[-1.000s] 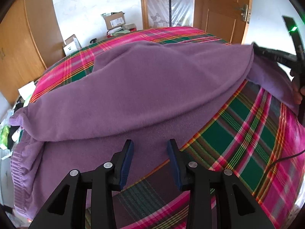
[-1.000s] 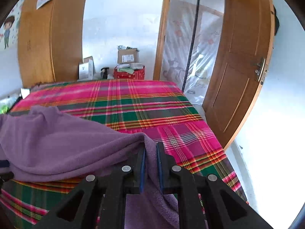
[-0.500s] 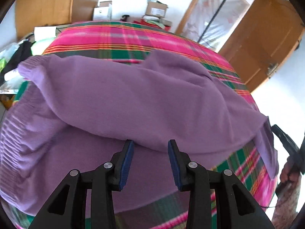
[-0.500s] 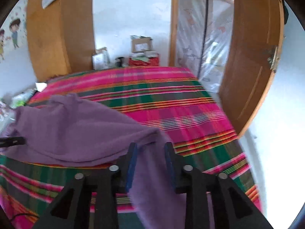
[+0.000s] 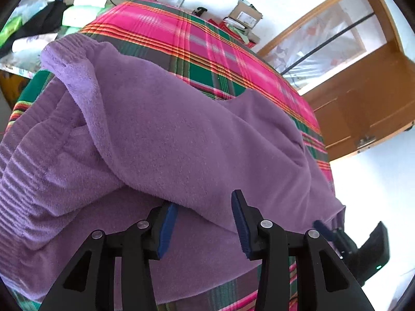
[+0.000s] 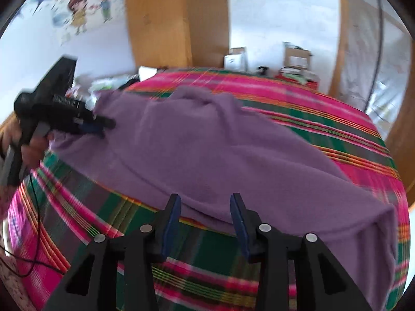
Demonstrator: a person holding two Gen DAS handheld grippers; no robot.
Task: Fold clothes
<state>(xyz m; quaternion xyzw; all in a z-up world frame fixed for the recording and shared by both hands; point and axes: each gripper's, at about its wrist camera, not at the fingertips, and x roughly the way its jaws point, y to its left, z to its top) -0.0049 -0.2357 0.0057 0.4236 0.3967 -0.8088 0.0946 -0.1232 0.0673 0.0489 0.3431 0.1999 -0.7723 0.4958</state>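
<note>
A purple fleece garment lies folded over itself on the plaid bed, its ribbed hem at the left. My left gripper hovers at the edge of the upper layer. Its jaws are opening, the cloth lies under and between them, and the pads do not press it. In the right wrist view the garment stretches across the bed, and my right gripper sits over its near edge. Its jaws are opening and hold nothing. The left gripper, held by a hand, points at the garment's far left end. The right gripper shows at the garment's lower right corner.
Cardboard boxes and clutter stand beyond the bed's far side. A wooden door and a plastic-covered doorway are on the right. A wardrobe stands behind the bed. A cable hangs over the bed's left edge.
The right gripper, shut on a corner of the garment a second ago, has let it go and swung left along the bed. The left gripper has rolled and shifted onto the fold edge.
</note>
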